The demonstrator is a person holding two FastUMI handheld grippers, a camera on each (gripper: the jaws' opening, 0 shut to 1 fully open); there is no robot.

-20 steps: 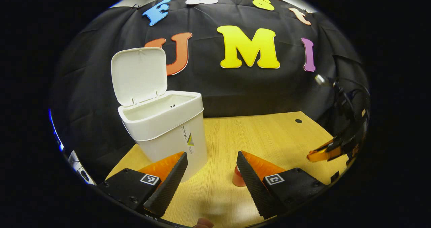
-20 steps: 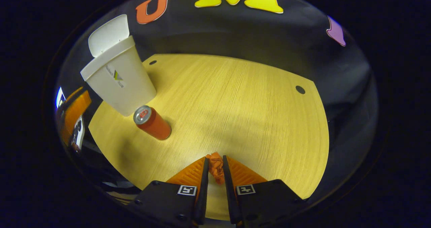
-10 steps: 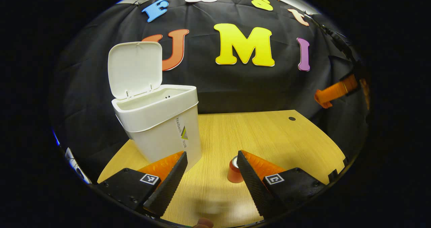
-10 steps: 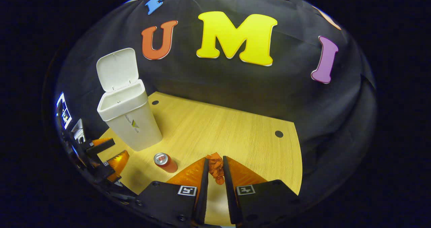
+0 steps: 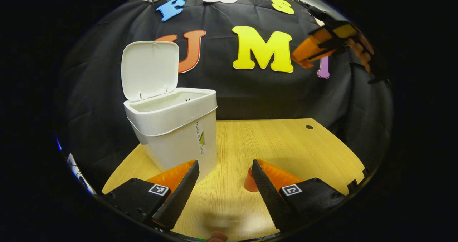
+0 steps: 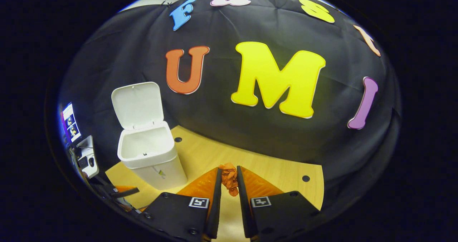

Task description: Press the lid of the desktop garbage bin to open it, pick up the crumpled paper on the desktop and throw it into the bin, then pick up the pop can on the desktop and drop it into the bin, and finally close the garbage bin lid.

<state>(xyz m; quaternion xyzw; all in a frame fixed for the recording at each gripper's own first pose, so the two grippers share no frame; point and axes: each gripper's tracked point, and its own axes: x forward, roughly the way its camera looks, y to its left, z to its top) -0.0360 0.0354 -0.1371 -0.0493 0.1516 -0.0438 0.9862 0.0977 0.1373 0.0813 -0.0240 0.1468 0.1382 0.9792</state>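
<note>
The white bin (image 5: 175, 134) stands on the wooden table (image 5: 286, 145), its lid (image 5: 150, 74) tipped up and back. My left gripper (image 5: 223, 186) hangs open low over the table in front of the bin. A red pop can (image 5: 249, 180) peeks out beside its right finger. High at the upper right of the left gripper view is my right gripper (image 5: 298, 58), held by a hand. In the right gripper view that gripper (image 6: 229, 179) is shut on the orange crumpled paper (image 6: 229, 177), well above the table and right of the bin (image 6: 150, 156).
Small round holes mark the table (image 6: 286, 174) near its far corners. A screen and desk gear (image 6: 77, 142) sit past the table's left edge in the right gripper view. Black cloth walls the back and sides.
My right gripper has risen high above the table with the crumpled paper still in it, and its view now looks down into the bin. My left gripper has barely moved.
</note>
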